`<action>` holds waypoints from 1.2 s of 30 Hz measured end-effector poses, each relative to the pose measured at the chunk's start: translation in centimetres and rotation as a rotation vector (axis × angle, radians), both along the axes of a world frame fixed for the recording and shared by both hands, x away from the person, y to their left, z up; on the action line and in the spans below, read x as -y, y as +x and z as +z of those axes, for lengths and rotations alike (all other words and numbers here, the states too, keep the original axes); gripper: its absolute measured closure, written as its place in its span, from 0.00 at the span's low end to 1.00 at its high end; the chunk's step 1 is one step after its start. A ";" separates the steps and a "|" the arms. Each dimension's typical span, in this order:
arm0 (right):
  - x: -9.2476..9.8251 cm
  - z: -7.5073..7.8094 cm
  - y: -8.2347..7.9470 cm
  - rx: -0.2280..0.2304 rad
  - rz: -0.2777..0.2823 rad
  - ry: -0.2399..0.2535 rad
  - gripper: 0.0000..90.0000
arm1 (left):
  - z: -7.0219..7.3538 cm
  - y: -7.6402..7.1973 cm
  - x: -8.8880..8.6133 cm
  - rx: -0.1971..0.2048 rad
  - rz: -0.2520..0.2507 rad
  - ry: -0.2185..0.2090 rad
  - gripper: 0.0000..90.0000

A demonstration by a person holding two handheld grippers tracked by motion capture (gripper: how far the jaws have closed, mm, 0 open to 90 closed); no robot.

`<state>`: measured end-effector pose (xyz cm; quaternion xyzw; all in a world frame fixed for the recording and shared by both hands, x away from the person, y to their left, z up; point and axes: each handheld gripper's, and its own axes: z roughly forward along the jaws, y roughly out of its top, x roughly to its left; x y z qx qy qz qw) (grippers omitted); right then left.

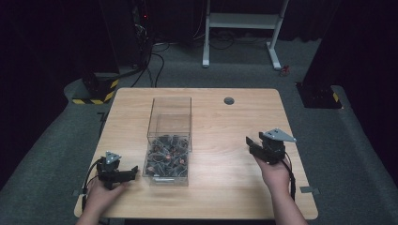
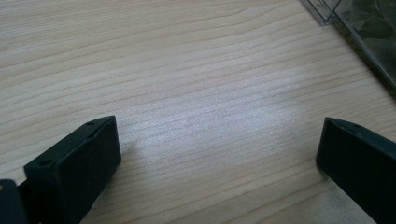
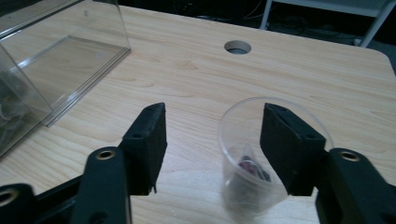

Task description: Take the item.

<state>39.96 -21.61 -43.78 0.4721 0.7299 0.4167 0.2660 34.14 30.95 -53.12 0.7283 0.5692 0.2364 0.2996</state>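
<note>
A clear plastic box (image 1: 170,123) lies on the wooden table (image 1: 220,187), its near end heaped with several small dark pieces (image 1: 166,158). My left gripper (image 1: 134,170) rests left of the box, pointing at it; in the left gripper view its jaws (image 2: 217,135) stand wide open over bare wood, with the box corner (image 2: 364,32) at upper right. My right gripper (image 1: 248,142) hovers at the table's right. Its jaws (image 3: 212,121) are open above a clear cup (image 3: 236,191) holding a small dark red piece (image 3: 250,166). The right-hand jaw overlaps the cup's rim and the other stands apart from it.
A round cable hole (image 1: 229,100) sits near the table's far edge, also in the right gripper view as the hole (image 3: 237,47). The box's empty end (image 3: 56,60) lies to that gripper's left. A white desk frame (image 1: 244,21) and cables stand on the floor beyond.
</note>
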 end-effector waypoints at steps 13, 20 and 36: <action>-2.6 -1.0 -2.2 -0.007 0.071 0.009 0.30 | 0.0 0.0 0.0 0.000 0.000 0.000 0.00; -3.6 -2.4 -3.2 -0.029 0.086 0.007 0.29 | 0.0 0.0 0.0 0.000 0.000 0.000 0.00; -5.1 -8.3 -4.9 -0.177 0.088 -0.060 0.27 | 0.0 0.0 0.0 -0.002 -0.002 0.002 0.00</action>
